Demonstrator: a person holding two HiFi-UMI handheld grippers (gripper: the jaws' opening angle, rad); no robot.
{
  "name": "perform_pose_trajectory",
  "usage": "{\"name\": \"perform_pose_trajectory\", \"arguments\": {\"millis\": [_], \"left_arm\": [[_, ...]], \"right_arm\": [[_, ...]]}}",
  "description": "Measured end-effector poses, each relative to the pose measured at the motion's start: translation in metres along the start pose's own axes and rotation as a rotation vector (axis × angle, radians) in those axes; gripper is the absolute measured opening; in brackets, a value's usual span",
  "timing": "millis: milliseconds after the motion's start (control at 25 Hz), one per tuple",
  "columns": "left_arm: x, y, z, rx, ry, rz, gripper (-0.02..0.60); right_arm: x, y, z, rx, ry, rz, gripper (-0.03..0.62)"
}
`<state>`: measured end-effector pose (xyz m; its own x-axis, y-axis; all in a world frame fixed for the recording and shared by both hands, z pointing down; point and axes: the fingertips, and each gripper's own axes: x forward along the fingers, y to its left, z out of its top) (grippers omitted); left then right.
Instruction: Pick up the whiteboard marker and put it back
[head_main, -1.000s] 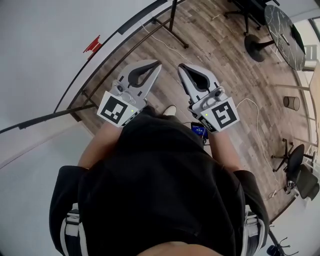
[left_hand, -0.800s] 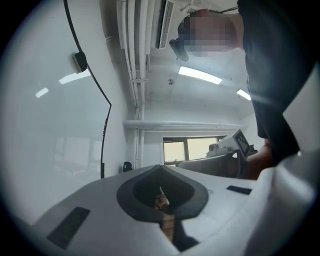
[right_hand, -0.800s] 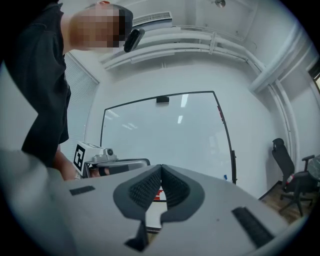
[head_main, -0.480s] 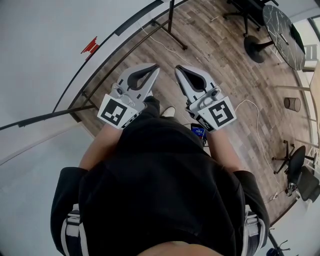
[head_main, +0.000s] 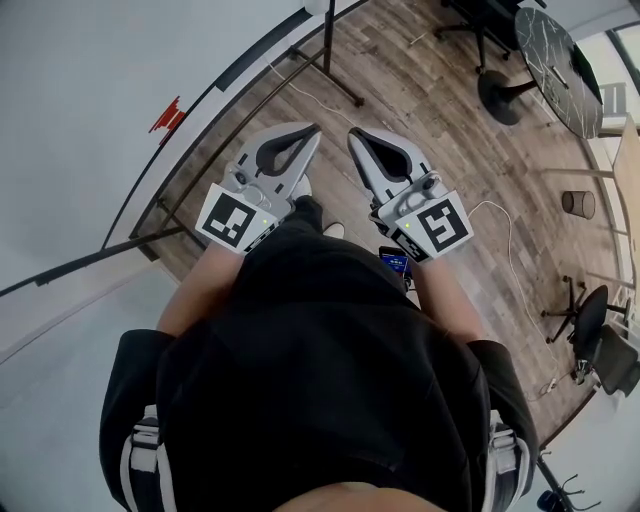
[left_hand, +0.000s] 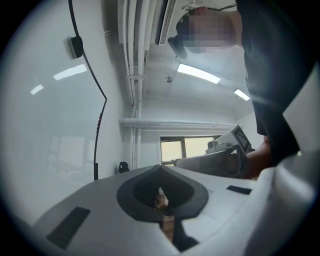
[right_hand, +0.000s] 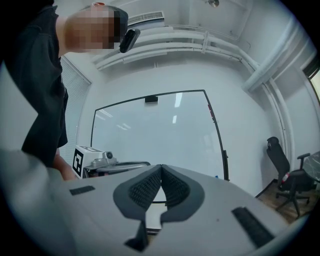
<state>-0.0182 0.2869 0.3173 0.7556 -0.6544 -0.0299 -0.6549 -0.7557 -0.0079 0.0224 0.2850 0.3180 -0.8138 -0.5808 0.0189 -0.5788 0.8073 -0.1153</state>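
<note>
No whiteboard marker can be told for sure in any view. The whiteboard (head_main: 90, 90) fills the head view's left, and a small red thing (head_main: 165, 113) sits on its frame. In the right gripper view the whiteboard (right_hand: 155, 135) stands straight ahead, some way off. My left gripper (head_main: 313, 129) and right gripper (head_main: 352, 133) are held side by side at waist height over the wooden floor. Both are shut with nothing between the jaws. The left gripper (left_hand: 160, 166) and the right gripper (right_hand: 161, 166) show their tips touching.
The whiteboard stand's foot (head_main: 330, 70) lies just beyond the grippers. A round dark table (head_main: 560, 55), office chairs (head_main: 600, 345), a small bin (head_main: 575, 203) and a floor cable (head_main: 510, 235) are to the right. A device with a blue screen (head_main: 393, 263) hangs at the person's waist.
Both grippers have shifted slightly up the picture, toward the stand's foot, still side by side and shut. The floor and whiteboard edge have slid a little with the person's movement.
</note>
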Motion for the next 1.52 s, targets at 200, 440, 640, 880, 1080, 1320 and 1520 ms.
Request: {"name": "perform_pose_trajectory", "arguments": {"millis": [200, 440, 640, 880, 1080, 1320, 1520], "left_arm": [[0.021, 0.036, 0.0, -0.006, -0.006, -0.01, 0.003], [0.04, 0.082, 0.0, -0.016, -0.011, -0.026, 0.003], [0.052, 0.118, -0.002, -0.019, -0.008, -0.044, 0.003], [0.063, 0.161, -0.005, -0.03, -0.008, -0.062, 0.003], [0.065, 0.195, -0.01, -0.038, -0.005, -0.078, 0.003], [0.075, 0.218, -0.009, -0.054, -0.015, -0.095, 0.003], [0.088, 0.231, -0.018, -0.061, -0.009, -0.109, 0.003]], "right_arm": [[0.03, -0.026, 0.006, 0.001, 0.006, -0.001, -0.002], [0.072, -0.054, 0.008, -0.009, 0.029, -0.01, -0.002], [0.106, -0.07, 0.007, -0.021, 0.051, -0.015, -0.002], [0.148, -0.085, 0.006, -0.027, 0.075, -0.017, -0.002], [0.18, -0.09, 0.003, -0.021, 0.092, -0.028, -0.002], [0.2, -0.108, 0.006, -0.025, 0.097, -0.057, -0.002], [0.207, -0.127, 0.001, -0.014, 0.103, -0.076, -0.002]]}}
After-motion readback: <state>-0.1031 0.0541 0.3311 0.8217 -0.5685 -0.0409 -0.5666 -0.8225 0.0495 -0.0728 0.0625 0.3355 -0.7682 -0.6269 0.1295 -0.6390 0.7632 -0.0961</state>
